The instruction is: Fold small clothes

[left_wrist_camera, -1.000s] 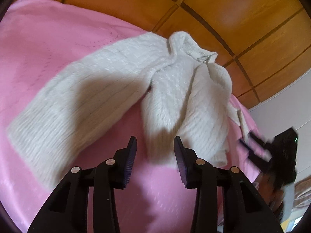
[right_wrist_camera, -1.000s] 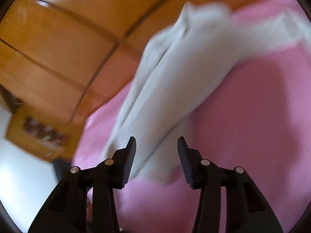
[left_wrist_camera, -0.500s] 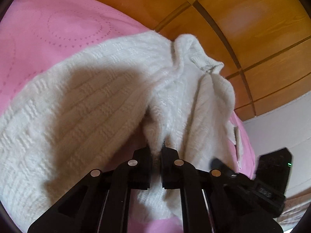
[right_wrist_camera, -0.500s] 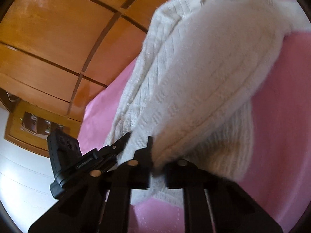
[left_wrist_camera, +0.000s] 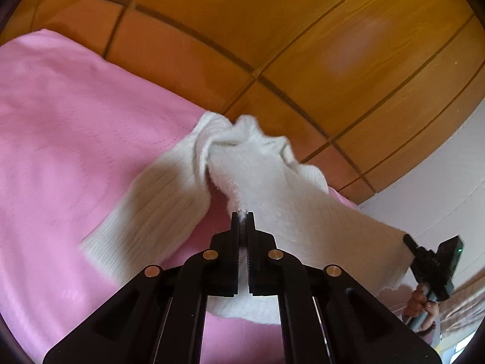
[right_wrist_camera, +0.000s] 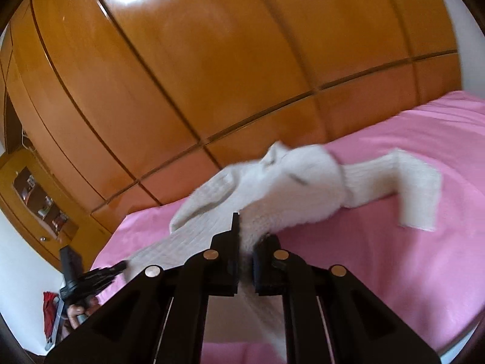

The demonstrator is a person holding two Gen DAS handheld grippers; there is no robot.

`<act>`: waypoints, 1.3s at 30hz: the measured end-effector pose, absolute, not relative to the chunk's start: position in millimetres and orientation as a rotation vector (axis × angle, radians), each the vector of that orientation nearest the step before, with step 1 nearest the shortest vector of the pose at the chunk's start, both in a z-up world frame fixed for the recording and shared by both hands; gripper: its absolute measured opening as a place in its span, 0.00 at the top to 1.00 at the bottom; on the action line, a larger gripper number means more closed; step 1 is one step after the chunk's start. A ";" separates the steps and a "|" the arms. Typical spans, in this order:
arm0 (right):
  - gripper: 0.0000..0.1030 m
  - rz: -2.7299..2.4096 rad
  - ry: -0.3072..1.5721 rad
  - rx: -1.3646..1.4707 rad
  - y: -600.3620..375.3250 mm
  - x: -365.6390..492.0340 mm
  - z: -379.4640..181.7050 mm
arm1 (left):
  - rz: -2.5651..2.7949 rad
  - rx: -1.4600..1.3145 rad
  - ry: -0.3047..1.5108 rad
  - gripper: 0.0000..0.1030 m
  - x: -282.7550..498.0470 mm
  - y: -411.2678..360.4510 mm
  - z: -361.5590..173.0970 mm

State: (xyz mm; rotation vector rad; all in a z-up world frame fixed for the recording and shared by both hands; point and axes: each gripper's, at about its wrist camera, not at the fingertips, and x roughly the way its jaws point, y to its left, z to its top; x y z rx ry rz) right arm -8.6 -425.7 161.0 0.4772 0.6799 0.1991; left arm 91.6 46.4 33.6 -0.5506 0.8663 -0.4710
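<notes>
Wood-panelled wardrobe doors (right_wrist_camera: 212,60) back the pink bedspread (left_wrist_camera: 75,139) where both the left gripper (left_wrist_camera: 242,216) and right gripper (right_wrist_camera: 247,236) pinch the white sweater's (left_wrist_camera: 272,188) hem, lifted off the bed; thin bites of loose knit could slip free, dropping it crumpled.

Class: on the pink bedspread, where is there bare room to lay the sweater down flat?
Bare bedspread lies left of the sweater, to the wardrobe. More lies beyond the sleeve in the right wrist view. It is crowded by both tools: left tool, right tool.
</notes>
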 end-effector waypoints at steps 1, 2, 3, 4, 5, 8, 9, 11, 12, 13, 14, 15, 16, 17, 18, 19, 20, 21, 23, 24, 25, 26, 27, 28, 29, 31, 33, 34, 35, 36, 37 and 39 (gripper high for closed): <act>0.95 0.185 0.688 0.471 -430.0 -16.3 158.3 | -0.462 -0.543 0.876 0.98 76.3 52.0 35.3; 0.95 0.159 0.721 0.455 -436.2 -28.8 147.5 | -0.456 -0.541 0.893 0.98 66.0 55.0 32.7; 0.95 0.141 0.753 0.449 -439.8 -36.5 137.5 | -0.448 -0.543 0.914 0.98 55.4 57.9 27.7; 0.95 0.109 0.813 0.447 -445.8 -46.8 116.0 | -0.431 -0.531 0.954 0.98 42.9 58.6 16.6; 0.95 0.081 0.857 0.444 -448.6 -51.8 101.2 | -0.407 -0.516 1.012 0.98 35.2 56.1 5.0; 0.95 -0.008 1.014 0.452 -455.4 -65.2 43.6 | -0.379 -0.476 1.094 0.97 24.4 47.2 -28.1; 0.95 -0.031 1.048 0.450 -456.0 -67.4 29.2 | -0.355 -0.465 1.108 0.97 25.5 45.6 -34.6; 0.88 -0.074 1.088 0.469 -458.9 -70.8 9.1 | -0.289 -0.457 1.098 0.96 29.5 51.8 -40.9; 0.83 -0.094 1.087 0.462 -460.7 -71.8 7.1 | -0.267 -0.468 1.091 0.84 32.7 58.3 -40.8; 0.66 -0.120 1.074 0.443 -460.6 -75.1 10.6 | -0.247 -0.486 1.081 0.65 34.3 65.9 -40.4; 0.55 -0.130 1.040 0.437 -460.9 -76.3 18.2 | -0.210 -0.511 1.053 0.57 35.9 77.9 -40.5; 0.53 -0.126 1.010 0.438 -457.1 -76.4 24.6 | -0.169 -0.523 1.026 0.48 37.2 87.2 -39.0; 0.50 -0.118 0.985 0.426 -453.4 -75.1 32.6 | -0.124 -0.531 1.007 0.47 41.7 97.3 -38.2; 0.46 -0.108 0.965 0.409 -447.1 -70.9 36.1 | -0.110 -0.548 1.007 0.47 46.1 103.9 -39.8; 0.44 -0.093 0.946 0.395 -439.4 -68.6 43.9 | -0.100 -0.581 1.008 0.47 51.8 110.7 -40.4; 0.42 -0.071 0.929 0.384 -430.1 -65.2 48.2 | -0.090 -0.626 1.005 0.47 56.6 116.7 -42.8; 0.41 -0.036 0.919 0.371 -409.9 -53.1 53.8 | -0.099 -0.677 1.004 0.47 64.7 120.8 -48.4; 0.41 -0.004 0.916 0.361 -396.2 -45.6 54.2 | -0.110 -0.699 1.008 0.47 69.9 120.7 -51.2; 0.41 0.071 0.919 0.358 -368.7 -35.3 51.2 | -0.075 -0.721 1.025 0.47 85.4 119.8 -60.4; 0.40 0.104 0.927 0.359 -355.1 -29.2 49.0 | -0.086 -0.736 1.035 0.47 91.2 116.9 -64.8; 0.40 0.132 0.938 0.355 -341.7 -24.4 45.4 | -0.102 -0.755 1.043 0.48 100.8 112.3 -70.6; 0.40 0.158 0.953 0.340 -323.2 -18.4 39.6 | -0.097 -0.754 1.047 0.53 104.6 111.9 -72.4; 0.40 0.176 0.964 0.327 -311.0 -13.4 35.1 | -0.092 -0.736 1.049 0.80 110.2 107.7 -74.0; 0.40 0.198 0.976 0.316 -298.2 -9.3 29.3 | -0.095 -0.701 1.058 0.96 116.1 103.7 -74.1; 0.40 0.228 0.996 0.302 -282.7 -4.8 22.1 | -0.081 -0.682 1.052 0.96 119.2 106.4 -71.3; 0.40 0.274 1.023 0.269 -260.6 -0.8 11.9 | -0.070 -0.662 1.009 0.96 121.6 116.4 -60.5; 0.40 0.317 1.055 0.226 -240.2 1.1 1.9 | -0.029 -0.610 0.941 0.96 125.5 136.3 -38.5; 0.40 0.332 1.069 0.211 -232.6 -0.7 -2.2 | -0.002 -0.583 0.911 0.96 127.7 149.1 -27.0; 0.39 0.344 1.089 0.196 -226.3 -0.7 -9.0 | 0.025 -0.559 0.889 0.96 129.1 158.6 -18.0; 0.39 0.347 1.102 0.187 -223.1 -1.4 -14.1 | 0.057 -0.531 0.865 0.96 131.1 170.9 -7.4; 0.38 0.346 1.106 0.181 -223.1 -2.3 -17.8 | 0.088 -0.505 0.844 0.96 133.5 182.9 2.6; 0.36 0.346 1.103 0.181 -221.8 -2.4 -21.9 | 0.149 -0.453 0.805 0.96 142.8 209.1 23.8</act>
